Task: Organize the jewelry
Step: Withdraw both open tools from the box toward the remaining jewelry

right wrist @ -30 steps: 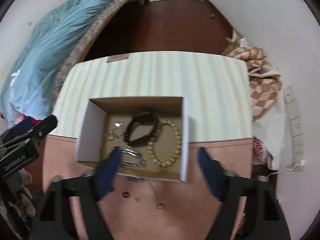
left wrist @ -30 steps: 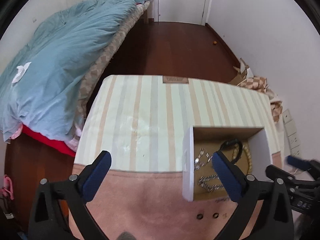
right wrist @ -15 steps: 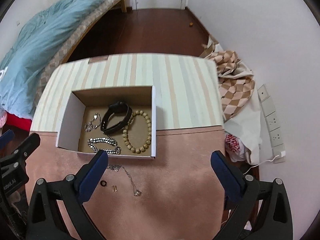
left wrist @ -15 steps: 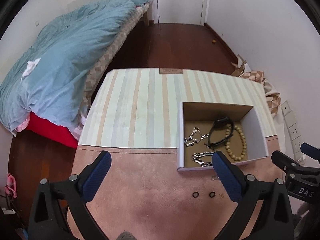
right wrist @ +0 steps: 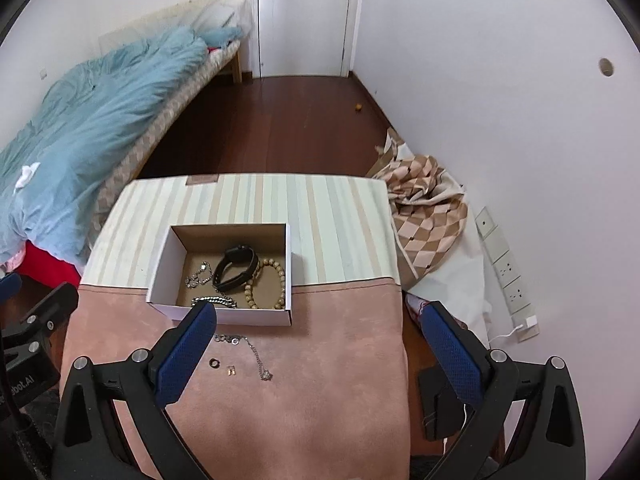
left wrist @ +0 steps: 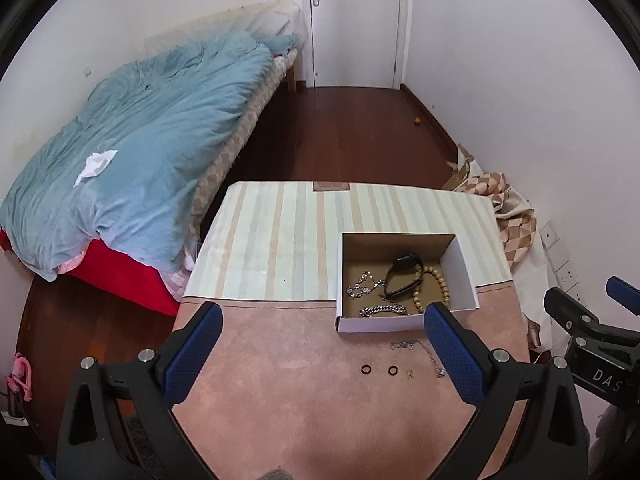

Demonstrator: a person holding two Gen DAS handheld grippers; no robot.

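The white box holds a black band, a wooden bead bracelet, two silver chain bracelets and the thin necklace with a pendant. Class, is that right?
Not quite. The thin necklace is not in the white box; it lies on the pink cloth in front of it, as the right wrist view shows. The black band, bead bracelet and both silver chain bracelets are inside.

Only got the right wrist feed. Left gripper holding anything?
Observer: No. The left gripper is open and empty.
Operator: I count one ring outside the box.
Observer: Two. A ring lies beside the second ring; your finger hides the first.
Operator: Silver bracelet fully in the box?
Observer: Yes, the silver bracelet lies whole on the box floor, by the near wall.
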